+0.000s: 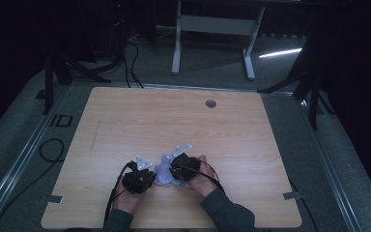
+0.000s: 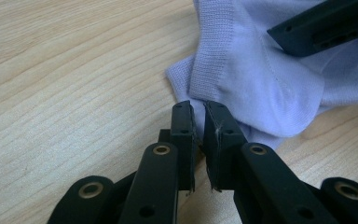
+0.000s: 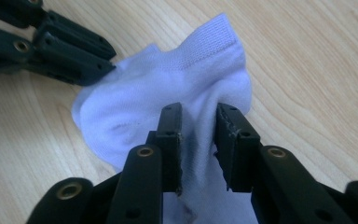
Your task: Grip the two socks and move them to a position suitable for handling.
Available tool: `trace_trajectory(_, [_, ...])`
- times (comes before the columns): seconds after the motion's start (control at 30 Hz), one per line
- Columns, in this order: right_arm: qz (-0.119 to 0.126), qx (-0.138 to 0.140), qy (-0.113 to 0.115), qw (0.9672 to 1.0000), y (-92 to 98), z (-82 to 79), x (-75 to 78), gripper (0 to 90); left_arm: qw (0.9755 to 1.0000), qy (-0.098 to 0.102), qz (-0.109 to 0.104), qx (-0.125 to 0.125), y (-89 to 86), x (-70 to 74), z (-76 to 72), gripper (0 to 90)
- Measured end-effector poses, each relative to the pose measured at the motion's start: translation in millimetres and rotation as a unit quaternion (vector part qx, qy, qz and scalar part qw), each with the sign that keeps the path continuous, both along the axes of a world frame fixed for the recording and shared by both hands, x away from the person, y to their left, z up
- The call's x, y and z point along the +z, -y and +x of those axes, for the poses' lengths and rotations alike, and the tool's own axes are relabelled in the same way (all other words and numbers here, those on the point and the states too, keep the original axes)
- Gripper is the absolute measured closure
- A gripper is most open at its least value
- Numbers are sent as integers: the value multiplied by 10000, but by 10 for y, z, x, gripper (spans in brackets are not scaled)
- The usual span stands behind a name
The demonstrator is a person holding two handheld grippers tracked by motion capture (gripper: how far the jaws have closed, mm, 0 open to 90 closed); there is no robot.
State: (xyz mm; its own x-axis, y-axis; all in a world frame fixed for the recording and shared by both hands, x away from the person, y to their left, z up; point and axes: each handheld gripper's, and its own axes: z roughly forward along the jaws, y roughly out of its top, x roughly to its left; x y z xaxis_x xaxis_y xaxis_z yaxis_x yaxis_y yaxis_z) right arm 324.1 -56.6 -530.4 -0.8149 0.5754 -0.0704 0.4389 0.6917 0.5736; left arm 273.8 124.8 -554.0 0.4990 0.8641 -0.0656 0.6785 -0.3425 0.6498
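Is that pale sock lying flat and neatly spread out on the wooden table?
No: the right gripper view shows the sock bunched and folded, its ribbed cuff raised off the table.

The sock [image 3: 177, 88] between the fingers is pale lilac-white, with a finely ribbed knit band along its cuff and a greyish smudge in the fold right between the right gripper [image 3: 198, 140] fingers. Both grippers, the left gripper [image 2: 198, 135] included, are matte black with small brass-coloured rings at their pivots. Under the fingers the table [image 1: 251, 130] shows light beige wood with darker wavy grain lines.
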Motion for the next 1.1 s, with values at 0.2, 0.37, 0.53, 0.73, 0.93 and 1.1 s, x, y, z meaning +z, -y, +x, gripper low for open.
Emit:
trace_trajectory(0.2, [409,55,244,9989,42,-38,115,593,10000,-4,-24,21,-2,-2,1,819])
trace_trajectory(0.37, [757,473,161,9959,28,-121,230,652,10000,-10,-66,52,0,-5,-2,819])
trace_trajectory(0.53, [657,618,8,9959,-42,-122,134,656,9999,-30,-106,27,-22,-6,4,813])
trace_trajectory(0.73, [616,538,-35,9966,-42,-63,56,679,9997,145,-195,-71,-23,42,-49,813])
trace_trajectory(0.93, [563,732,-29,9957,6,-147,61,670,9997,145,-119,-143,-18,38,-133,831])
trace_trajectory(1.1, [307,796,-21,9964,34,-131,-22,626,9998,57,2,-170,9,3,-130,839])
